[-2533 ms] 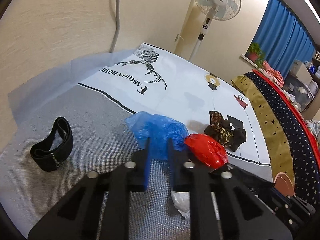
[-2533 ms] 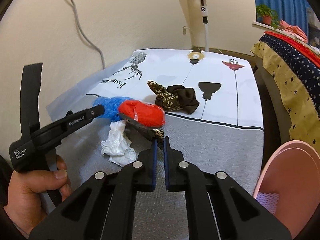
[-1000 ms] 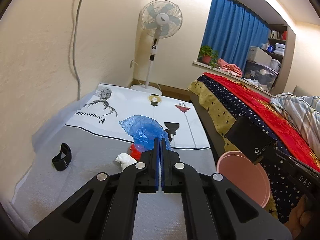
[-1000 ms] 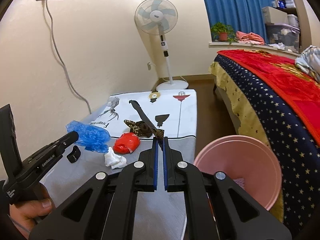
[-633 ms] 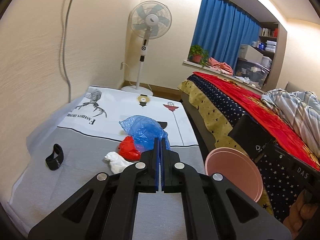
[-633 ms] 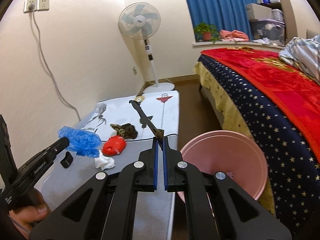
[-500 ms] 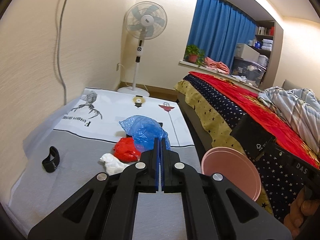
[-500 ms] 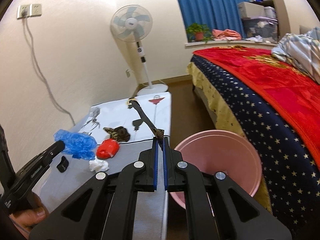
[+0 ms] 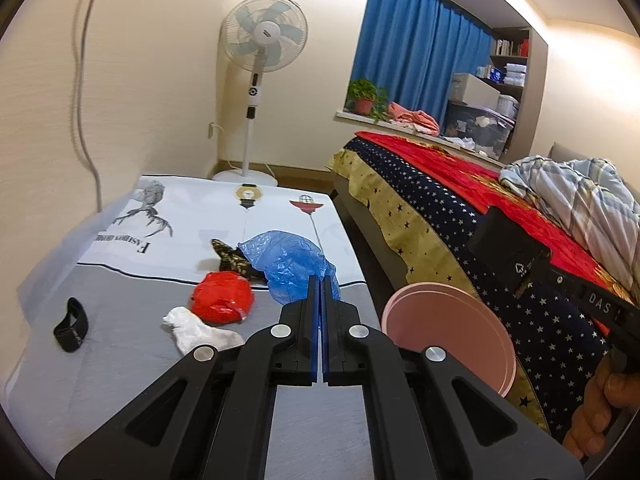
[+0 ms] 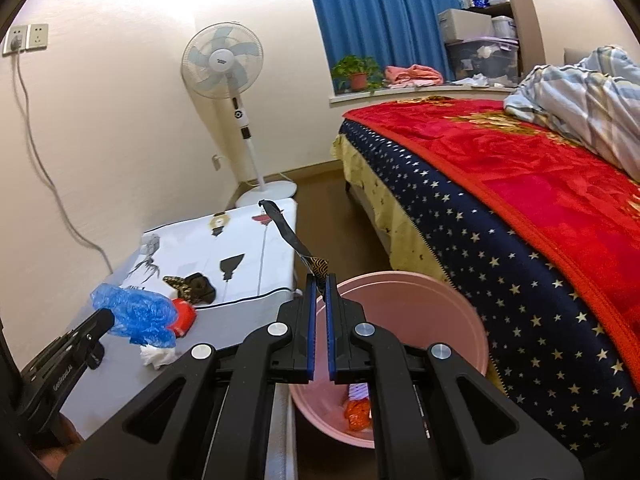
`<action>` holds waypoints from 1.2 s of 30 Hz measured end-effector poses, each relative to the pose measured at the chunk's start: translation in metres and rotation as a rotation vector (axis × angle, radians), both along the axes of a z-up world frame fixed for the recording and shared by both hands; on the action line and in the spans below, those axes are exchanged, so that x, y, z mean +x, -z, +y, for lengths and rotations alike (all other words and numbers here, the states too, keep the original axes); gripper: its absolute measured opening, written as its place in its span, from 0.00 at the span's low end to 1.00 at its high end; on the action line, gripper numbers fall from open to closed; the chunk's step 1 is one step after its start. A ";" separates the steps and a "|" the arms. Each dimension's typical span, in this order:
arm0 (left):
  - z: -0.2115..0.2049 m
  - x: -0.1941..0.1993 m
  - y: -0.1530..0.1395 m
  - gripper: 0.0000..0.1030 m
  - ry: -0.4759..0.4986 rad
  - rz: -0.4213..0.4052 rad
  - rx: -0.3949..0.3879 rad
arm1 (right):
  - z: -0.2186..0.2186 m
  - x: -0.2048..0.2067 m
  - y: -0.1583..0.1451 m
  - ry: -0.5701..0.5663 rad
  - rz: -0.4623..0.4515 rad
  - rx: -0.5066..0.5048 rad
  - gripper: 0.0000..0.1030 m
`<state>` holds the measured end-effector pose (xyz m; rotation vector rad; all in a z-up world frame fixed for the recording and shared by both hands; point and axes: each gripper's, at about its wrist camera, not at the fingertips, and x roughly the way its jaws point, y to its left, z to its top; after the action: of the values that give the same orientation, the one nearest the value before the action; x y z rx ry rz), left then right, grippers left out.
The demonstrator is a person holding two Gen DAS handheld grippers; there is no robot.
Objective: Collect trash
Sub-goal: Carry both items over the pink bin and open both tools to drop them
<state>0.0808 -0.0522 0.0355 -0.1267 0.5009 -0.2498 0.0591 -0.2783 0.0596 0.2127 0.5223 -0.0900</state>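
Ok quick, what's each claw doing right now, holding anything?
Left claw: closed on the blue plastic bag.
Right claw: closed on a dark patterned strip, over the pink bin.

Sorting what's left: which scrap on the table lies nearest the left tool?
The white tissue, crumpled just before the left tool; the red wrapper and brown cloth lie farther.

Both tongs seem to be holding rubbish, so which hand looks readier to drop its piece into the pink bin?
Right, probably. The right tongs pinch a dark strip directly over the pink bin. The left tongs, holding the blue bag, are beside it.
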 end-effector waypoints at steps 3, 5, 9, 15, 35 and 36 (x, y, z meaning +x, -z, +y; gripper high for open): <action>-0.007 0.003 0.002 0.01 0.018 -0.002 0.004 | -0.005 0.002 0.001 0.020 -0.003 -0.003 0.04; -0.013 0.005 0.003 0.01 0.027 -0.004 0.009 | -0.008 0.003 0.002 0.036 -0.008 -0.011 0.04; -0.023 0.010 0.007 0.01 0.040 -0.003 0.016 | -0.016 0.007 0.004 0.063 -0.011 -0.010 0.04; -0.038 0.018 0.013 0.01 0.066 0.000 0.027 | -0.022 0.013 0.009 0.082 -0.007 -0.008 0.04; -0.088 0.037 0.031 0.01 0.171 0.024 0.028 | -0.047 0.026 0.024 0.146 0.033 0.011 0.04; -0.090 0.037 0.032 0.00 0.177 0.025 0.027 | -0.048 0.026 0.024 0.148 0.035 0.012 0.04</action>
<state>0.1178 -0.1421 0.0040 -0.0595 0.5412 -0.4148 0.0851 -0.3265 0.0355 0.2620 0.5416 -0.2347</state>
